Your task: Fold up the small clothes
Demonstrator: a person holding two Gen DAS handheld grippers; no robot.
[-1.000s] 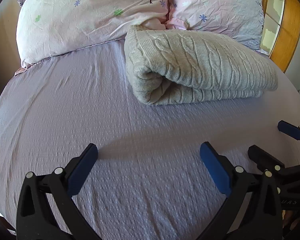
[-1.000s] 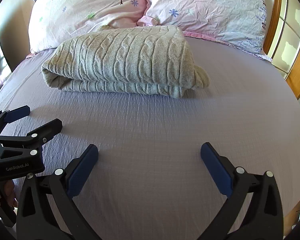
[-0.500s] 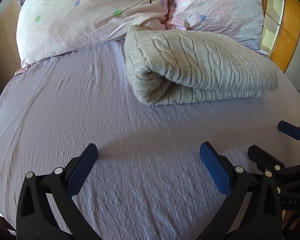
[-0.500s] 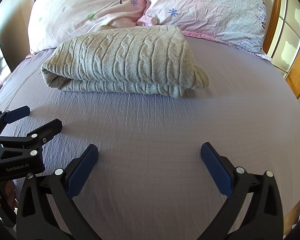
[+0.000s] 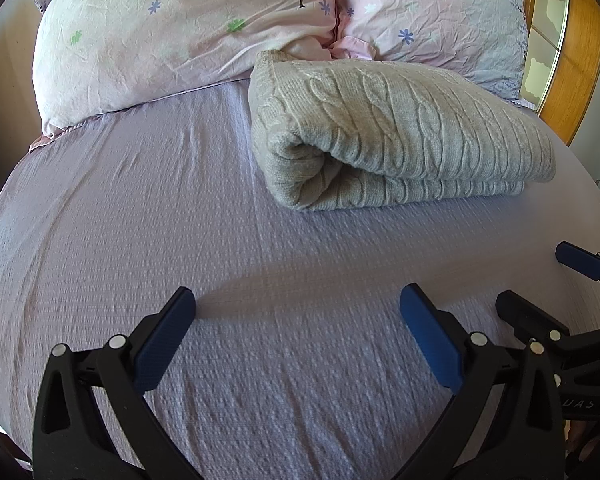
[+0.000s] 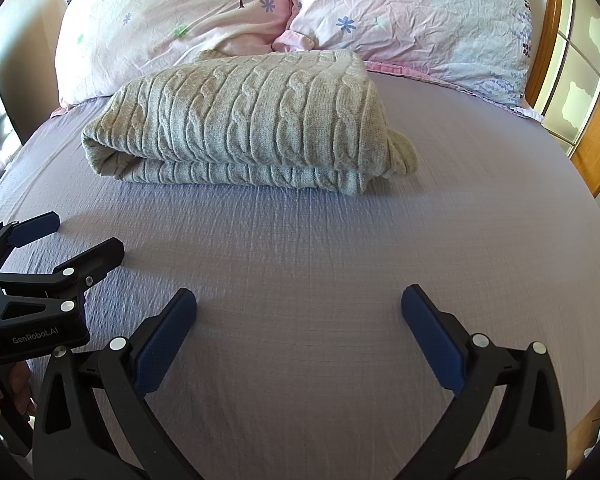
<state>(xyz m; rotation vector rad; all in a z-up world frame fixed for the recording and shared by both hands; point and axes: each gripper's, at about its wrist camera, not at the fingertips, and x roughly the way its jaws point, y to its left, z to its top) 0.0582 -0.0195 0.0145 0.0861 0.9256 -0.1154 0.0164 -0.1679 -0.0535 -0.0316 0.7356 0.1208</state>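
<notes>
The scene was bright with daylight. It seemed to come from the window [image 6: 580, 80] far ahead and to the right of the right gripper [image 6: 299, 320], where the glass panes were washed out and almost white. The pillows [image 5: 204, 28] far ahead of the left gripper [image 5: 298, 322] were pale and a little overexposed. A soft shadow lay on the sheet [image 5: 120, 220] just in front of the folded sweater [image 6: 244, 116], and a faint dark band crossed the sheet just ahead of the left gripper's fingertips. Both pictures were strongly curved by the fisheye lens, with black corners. The sheet close to the left gripper looked slightly smeared; in the right view it was sharper.
</notes>
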